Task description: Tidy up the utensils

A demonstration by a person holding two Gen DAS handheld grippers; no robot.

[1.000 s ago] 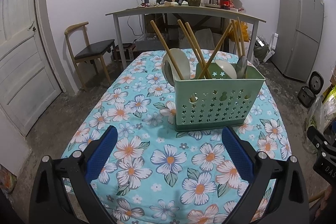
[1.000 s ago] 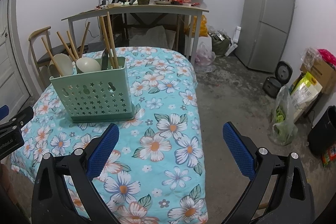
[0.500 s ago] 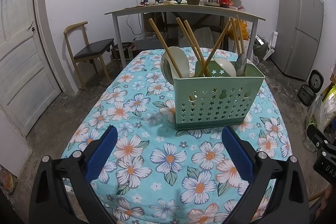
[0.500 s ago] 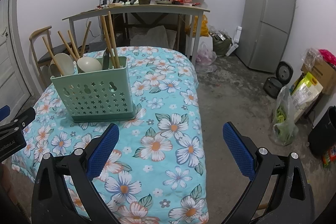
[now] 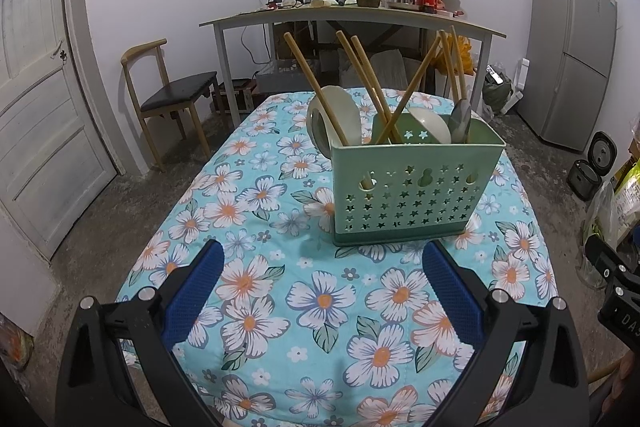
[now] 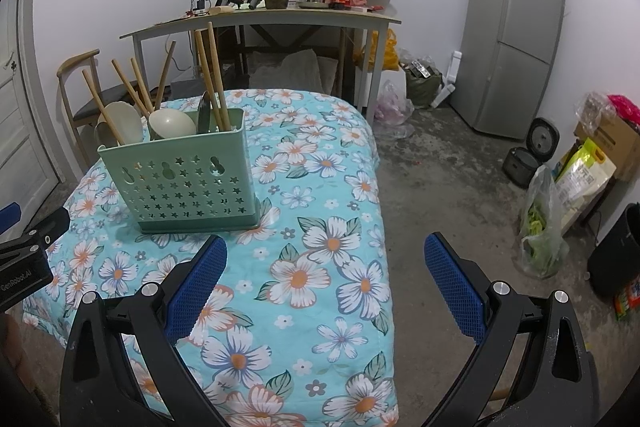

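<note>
A mint-green perforated utensil holder [image 5: 412,193] [image 6: 180,183] stands on the floral tablecloth [image 5: 320,299] [image 6: 320,267]. Several wooden chopsticks [image 5: 316,91] [image 6: 214,75], two pale spoons [image 5: 338,117] [image 6: 172,123] and a dark green utensil [image 5: 460,115] [image 6: 204,115] stick up out of it. My left gripper [image 5: 322,287] hovers open above the cloth, in front of the holder, nothing between its blue pads. My right gripper [image 6: 326,283] is open too, to the right of the holder near the table's right edge, also holding nothing.
A cluttered grey desk [image 5: 352,17] [image 6: 260,21] stands behind the table, a wooden chair [image 5: 168,95] and a white door [image 5: 40,107] to the left. A grey fridge [image 6: 516,39], a rice cooker [image 6: 528,155], bags and boxes [image 6: 584,175] sit on the concrete floor at right.
Both views have drifted slightly; the holder sits a touch lower and farther in frame. Both grippers stay open and hold nothing.
</note>
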